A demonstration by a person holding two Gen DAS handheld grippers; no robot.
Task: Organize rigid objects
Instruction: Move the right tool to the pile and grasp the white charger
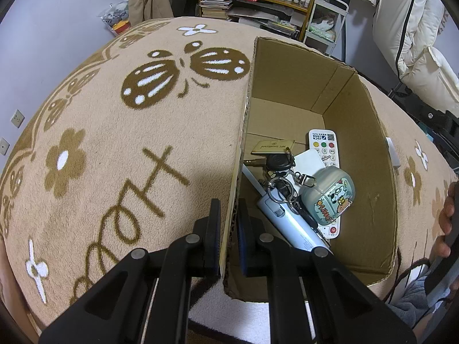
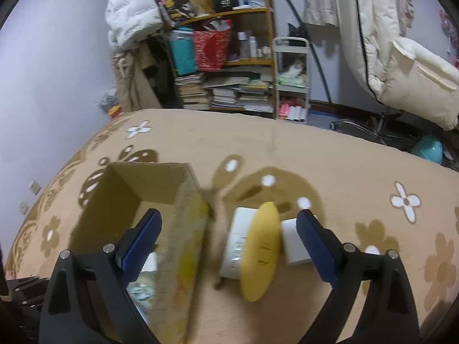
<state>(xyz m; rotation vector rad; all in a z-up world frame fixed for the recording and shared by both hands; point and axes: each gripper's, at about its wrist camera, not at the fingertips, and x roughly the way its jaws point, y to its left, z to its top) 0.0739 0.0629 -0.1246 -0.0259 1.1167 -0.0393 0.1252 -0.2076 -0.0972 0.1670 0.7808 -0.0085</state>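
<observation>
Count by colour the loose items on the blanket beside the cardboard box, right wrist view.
Yellow: 1, yellow oval object
White: 2, white rectangular block, white flat box
Total: 3, all outside the brown cardboard box

Inside the cardboard box (image 1: 358, 172) we read "JSCN" on the white remote (image 1: 322, 143); its gold tag (image 1: 272, 146) says "NFC".

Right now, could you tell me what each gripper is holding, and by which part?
The left gripper clamps the cardboard box by its near side wall's top edge. The right gripper is open, holding nothing.
</observation>
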